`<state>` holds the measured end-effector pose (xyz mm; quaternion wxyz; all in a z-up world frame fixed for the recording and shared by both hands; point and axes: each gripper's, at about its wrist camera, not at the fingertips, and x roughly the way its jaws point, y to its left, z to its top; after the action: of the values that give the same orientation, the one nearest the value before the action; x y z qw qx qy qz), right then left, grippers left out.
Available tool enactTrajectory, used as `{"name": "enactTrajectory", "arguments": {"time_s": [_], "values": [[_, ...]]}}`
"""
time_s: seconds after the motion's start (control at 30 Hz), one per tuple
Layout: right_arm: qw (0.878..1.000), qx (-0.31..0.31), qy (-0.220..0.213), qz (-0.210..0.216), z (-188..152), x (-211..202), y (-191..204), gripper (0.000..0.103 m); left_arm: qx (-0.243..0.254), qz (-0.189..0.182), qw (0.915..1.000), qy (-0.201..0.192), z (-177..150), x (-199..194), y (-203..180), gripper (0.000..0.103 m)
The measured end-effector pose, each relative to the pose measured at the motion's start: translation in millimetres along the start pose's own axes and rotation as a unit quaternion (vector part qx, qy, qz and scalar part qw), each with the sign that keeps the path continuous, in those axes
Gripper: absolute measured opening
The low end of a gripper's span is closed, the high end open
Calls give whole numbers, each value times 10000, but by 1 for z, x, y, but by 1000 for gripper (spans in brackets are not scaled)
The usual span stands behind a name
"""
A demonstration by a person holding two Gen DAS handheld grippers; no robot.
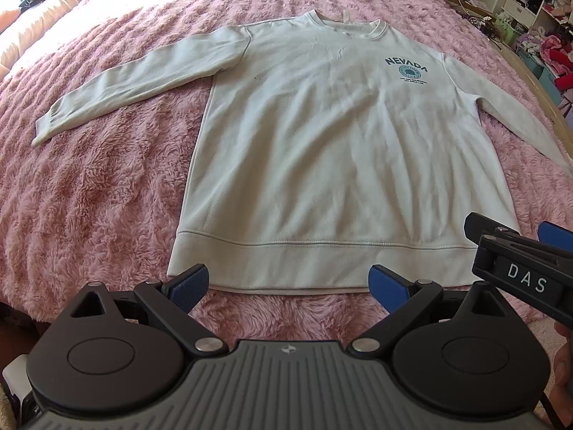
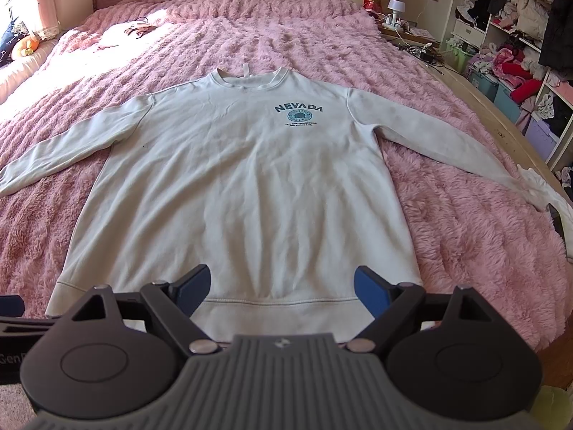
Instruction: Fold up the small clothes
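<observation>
A pale long-sleeved sweatshirt [image 1: 322,136] with a "NEVADA" print lies flat, front up, on the pink bed, both sleeves spread out; it also shows in the right wrist view [image 2: 250,186]. My left gripper [image 1: 288,283] is open and empty just above the hem's near edge, towards its left part. My right gripper [image 2: 283,285] is open and empty over the hem's middle. The right gripper's side also shows at the right of the left wrist view [image 1: 523,251]. The right sleeve's cuff [image 2: 548,193] reaches the bed's edge.
The fluffy pink blanket [image 2: 447,215] covers the whole bed. A wooden bed edge [image 2: 508,136] runs along the right. Beyond it stand shelves with clothes and bins [image 2: 519,53] and a bedside table with a small lamp [image 2: 395,9]. Pillows and a soft toy [image 2: 27,46] lie at far left.
</observation>
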<state>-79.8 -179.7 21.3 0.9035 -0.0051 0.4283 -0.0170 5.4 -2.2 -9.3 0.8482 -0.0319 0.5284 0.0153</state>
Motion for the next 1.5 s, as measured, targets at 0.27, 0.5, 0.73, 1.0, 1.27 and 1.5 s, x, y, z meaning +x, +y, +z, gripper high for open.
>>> {"name": "enactTrajectory", "arguments": {"time_s": [0.27,0.5,0.73,1.0,1.27,1.5], "values": [[9999,93,64,18,0,14,-4,83,40,-92,9999,24,5,6,-5,103],[9973,364,-412,-493,11,21,-46,83,311,-688,9967,-301,29,9,-25,103],[9770,1340,-1309,-1014,28,35,-157,83,868,-1501,9821,-730,71,26,-84,103],[9308,2897,-1930,-1118,38,78,-314,81,1473,-2289,9594,-741,124,78,-191,103],[8883,4039,-1793,-1251,39,158,-415,59,1719,-2643,9475,-536,169,139,-279,103],[8480,4906,-1654,-1138,31,214,-470,57,1423,-2877,9466,-309,200,192,-319,103]]}}
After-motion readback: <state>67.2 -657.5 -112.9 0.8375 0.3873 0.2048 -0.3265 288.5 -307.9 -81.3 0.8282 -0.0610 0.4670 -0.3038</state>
